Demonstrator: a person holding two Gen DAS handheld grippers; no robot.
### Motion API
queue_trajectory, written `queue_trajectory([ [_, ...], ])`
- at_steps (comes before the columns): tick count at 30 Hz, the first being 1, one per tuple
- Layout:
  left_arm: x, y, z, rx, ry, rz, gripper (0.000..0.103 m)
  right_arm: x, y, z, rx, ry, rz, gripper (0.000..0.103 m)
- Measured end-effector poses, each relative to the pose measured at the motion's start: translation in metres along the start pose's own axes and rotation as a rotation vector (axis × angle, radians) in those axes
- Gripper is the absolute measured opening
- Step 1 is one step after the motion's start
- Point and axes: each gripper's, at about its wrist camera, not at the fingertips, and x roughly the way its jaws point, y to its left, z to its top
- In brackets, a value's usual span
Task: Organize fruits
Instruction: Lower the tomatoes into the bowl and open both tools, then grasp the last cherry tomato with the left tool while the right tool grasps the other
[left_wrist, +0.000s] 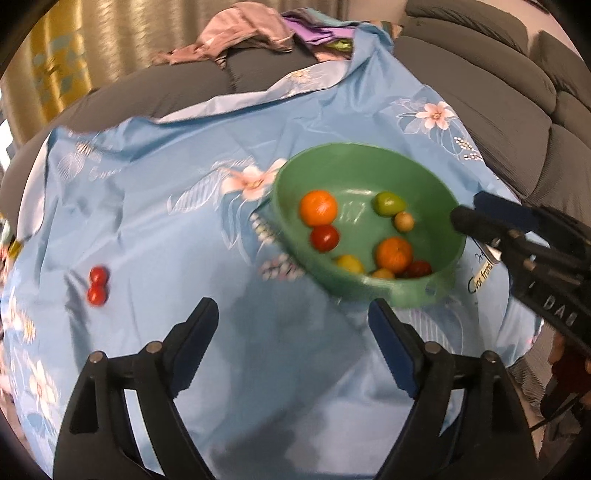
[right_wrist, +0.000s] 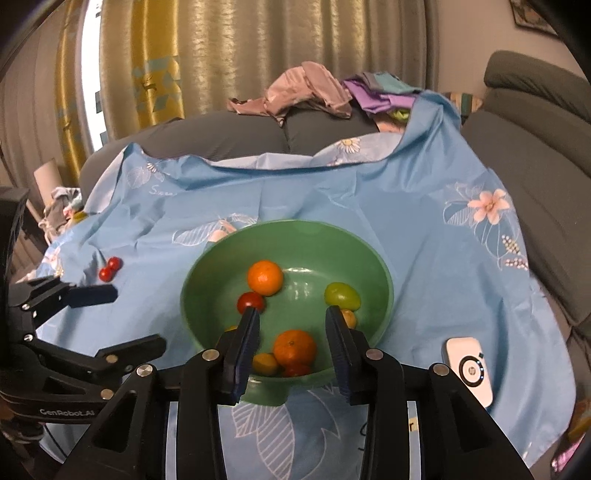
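Black gripper (right_wrist: 291, 314) with blue pads (right_wrist: 245, 343), silver screws.

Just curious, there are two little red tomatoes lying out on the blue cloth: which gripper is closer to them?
The left gripper. It hangs open over the cloth, with the red tomatoes just off to its side. The right gripper is over the green bowl, farther away.

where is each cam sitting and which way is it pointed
Left wrist: sits on the left gripper, angled down across the blue cloth; its open fingers show, the right gripper enters at right.
Right wrist: sits on the right gripper, aimed down into the green bowl; its fingers stand apart, holding nothing, the left gripper at left.
Both share the bowl, the cloth and two loose red fruits.
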Motion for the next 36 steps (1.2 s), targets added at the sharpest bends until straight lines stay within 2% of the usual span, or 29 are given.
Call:
queue_trajectory([
  [5,-0.016,0.016,-0.017,-0.053,0.002,0.030,0.088,-0.015,0.015,-0.001,-0.032,-0.022,-0.005,0.038],
  [8,-0.026,0.026,-0.028,-0.088,-0.002,0.050,0.096,-0.025,0.026,0.000,-0.059,-0.039,-0.001,0.038],
  [21,-0.047,0.072,-0.068,-0.226,0.002,0.078,0.096,-0.043,0.067,0.005,-0.145,-0.070,0.034,0.039],
  [36,-0.068,0.121,-0.109,-0.322,-0.012,0.121,0.096,-0.024,0.132,0.003,-0.250,-0.022,0.116,0.039],
])
